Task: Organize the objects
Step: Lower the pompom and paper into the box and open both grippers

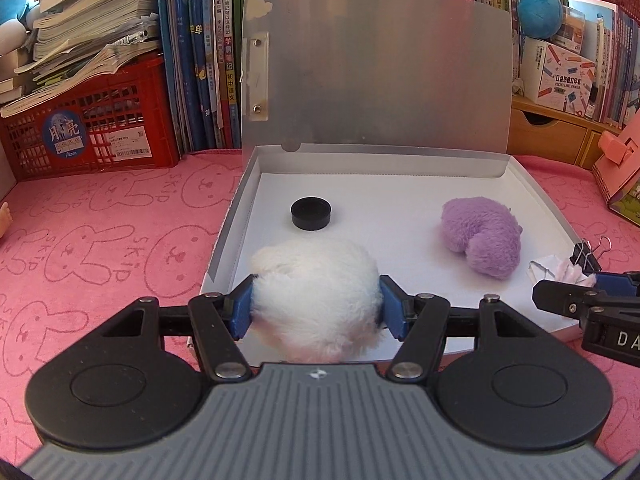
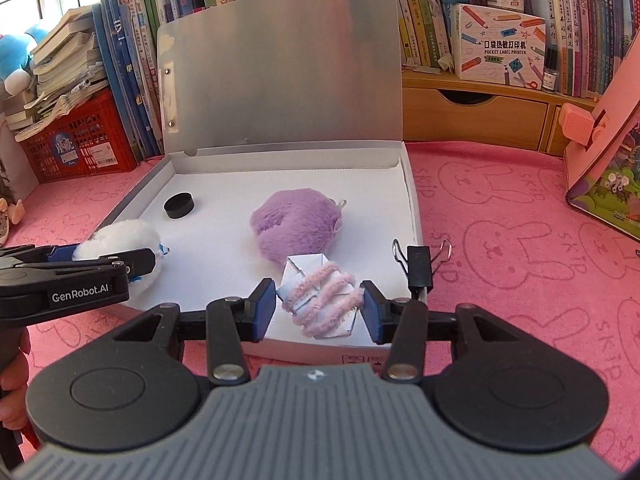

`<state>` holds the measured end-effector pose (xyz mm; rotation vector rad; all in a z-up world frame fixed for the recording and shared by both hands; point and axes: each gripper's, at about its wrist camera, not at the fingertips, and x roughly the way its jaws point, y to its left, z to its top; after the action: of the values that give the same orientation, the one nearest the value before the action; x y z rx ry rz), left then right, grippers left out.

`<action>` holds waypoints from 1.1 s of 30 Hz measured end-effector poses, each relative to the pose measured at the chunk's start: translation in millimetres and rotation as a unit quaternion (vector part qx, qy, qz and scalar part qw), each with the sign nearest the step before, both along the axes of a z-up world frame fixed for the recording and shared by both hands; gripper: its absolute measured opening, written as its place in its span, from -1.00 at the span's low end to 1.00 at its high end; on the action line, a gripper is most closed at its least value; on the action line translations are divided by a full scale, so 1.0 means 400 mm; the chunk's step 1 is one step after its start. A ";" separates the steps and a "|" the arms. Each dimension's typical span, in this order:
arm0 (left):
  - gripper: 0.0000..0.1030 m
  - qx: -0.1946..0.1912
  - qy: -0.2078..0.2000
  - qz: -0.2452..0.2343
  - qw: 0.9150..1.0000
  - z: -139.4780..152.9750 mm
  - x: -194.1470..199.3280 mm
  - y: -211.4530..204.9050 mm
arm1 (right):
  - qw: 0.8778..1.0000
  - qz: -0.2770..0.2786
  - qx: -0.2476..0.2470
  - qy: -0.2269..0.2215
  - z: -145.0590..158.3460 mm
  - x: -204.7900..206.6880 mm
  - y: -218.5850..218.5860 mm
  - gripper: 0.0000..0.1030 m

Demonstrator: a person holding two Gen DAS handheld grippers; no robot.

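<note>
Left wrist view: left gripper [image 1: 316,300] has its blue pads pressed into both sides of a white plush [image 1: 316,292], jaws about half spread, held just over the near left corner of the box [image 1: 400,164].
Right wrist view: right gripper [image 2: 320,306] has its jaws set fairly narrow, pads against a folded paper packet [image 2: 320,300] wound with pink fuzzy wire, at the near right edge of the box.
Why held so: each soft piece is pinched across its width, probably so it can be set down inside without rolling or unfolding.
Box: lid stands upright at the back, likely kept open to take things in; it rests on a pink rabbit-print cloth [image 1: 100,232].
Already inside: black cap [image 1: 311,213] toward the back left, purple plush [image 1: 482,236] toward the right, well apart from each other.
Binder clip [image 2: 419,266]: sits at the near right rim, just beside the packet; whether it lies in or out of the box is unclear.
Count: two grippers, two plush pieces, one cap, one packet, one clip, one box.
Task stage, as a judgement: two items in, two held for placing.
</note>
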<state>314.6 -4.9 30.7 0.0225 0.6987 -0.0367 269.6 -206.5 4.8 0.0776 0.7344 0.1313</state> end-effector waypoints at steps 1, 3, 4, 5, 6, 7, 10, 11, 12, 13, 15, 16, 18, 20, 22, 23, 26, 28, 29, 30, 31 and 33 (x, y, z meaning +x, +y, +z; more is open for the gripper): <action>0.32 0.002 0.002 -0.001 1.000 -0.003 0.004 -0.001 | 1.000 0.001 0.000 0.001 -0.001 0.003 0.003 -0.02; 0.32 0.005 0.006 -0.003 1.000 -0.010 0.010 -0.004 | 1.000 0.003 -0.001 0.002 -0.004 0.007 0.007 -0.02; 0.32 0.006 0.009 -0.005 1.000 -0.014 0.013 -0.005 | 1.000 0.003 -0.001 0.003 -0.007 0.011 0.010 -0.02; 0.32 0.008 0.011 -0.005 1.000 -0.019 0.016 -0.007 | 1.000 0.003 0.000 0.004 -0.009 0.013 0.011 -0.02; 0.32 0.011 0.013 -0.006 1.000 -0.024 0.018 -0.008 | 1.000 0.004 0.002 0.006 -0.011 0.015 0.011 -0.02; 0.32 0.013 0.014 -0.006 1.000 -0.027 0.019 -0.008 | 1.000 0.004 0.003 0.007 -0.013 0.016 0.012 -0.01; 0.32 0.013 0.016 -0.006 1.000 -0.032 0.023 -0.006 | 1.000 0.005 0.004 0.010 -0.019 0.020 0.014 -0.01; 0.32 0.012 0.016 -0.006 1.000 -0.033 0.024 -0.005 | 1.000 0.005 0.005 0.011 -0.021 0.021 0.014 -0.01; 0.32 0.013 0.016 -0.007 1.000 -0.033 0.025 -0.004 | 1.000 0.005 0.006 0.012 -0.022 0.022 0.014 -0.01; 0.32 0.014 0.016 -0.007 1.000 -0.034 0.026 -0.005 | 1.000 0.005 0.006 0.013 -0.024 0.023 0.013 -0.01; 0.32 0.017 0.016 -0.009 1.000 -0.035 0.027 -0.006 | 1.000 0.005 0.006 0.014 -0.026 0.024 0.013 -0.01; 0.33 0.018 0.017 -0.010 1.000 -0.036 0.027 -0.007 | 1.000 0.005 0.008 0.015 -0.027 0.025 0.013 -0.01; 0.33 0.019 0.019 -0.010 1.000 -0.039 0.027 -0.006 | 1.000 0.005 0.010 0.018 -0.029 0.027 0.013 -0.01; 0.33 0.017 0.022 -0.010 1.000 -0.041 0.029 -0.005 | 1.000 0.004 0.010 0.020 -0.032 0.029 0.013 0.00; 0.33 0.017 0.024 -0.010 1.000 -0.043 0.029 -0.003 | 1.000 0.003 0.011 0.021 -0.034 0.031 0.012 0.01; 0.33 0.017 0.026 -0.010 0.999 -0.045 0.029 -0.003 | 1.000 0.002 0.012 0.022 -0.035 0.032 0.012 0.02; 0.33 0.016 0.027 -0.011 0.999 -0.046 0.029 0.000 | 1.000 0.001 0.014 0.025 -0.037 0.034 0.011 0.05; 0.33 0.015 0.027 -0.011 0.999 -0.047 0.029 0.001 | 0.999 0.001 0.015 0.028 -0.039 0.035 0.012 0.05; 0.33 0.015 0.027 -0.011 0.999 -0.047 0.029 0.001 | 0.999 0.001 0.015 0.030 -0.040 0.036 0.012 0.05; 0.33 0.015 0.027 -0.011 0.999 -0.047 0.029 0.000 | 0.999 0.001 0.015 0.030 -0.041 0.036 0.013 0.05; 0.34 0.015 0.027 -0.011 0.999 -0.048 0.029 0.000 | 0.999 0.001 0.015 0.030 -0.041 0.036 0.013 0.05; 0.35 0.015 0.027 -0.011 0.999 -0.049 0.028 -0.001 | 0.999 0.002 0.015 0.028 -0.039 0.034 0.014 0.07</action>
<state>325.8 -5.2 11.3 0.0584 0.7532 -0.0477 283.4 -201.0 -10.8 0.1097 0.7887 0.1446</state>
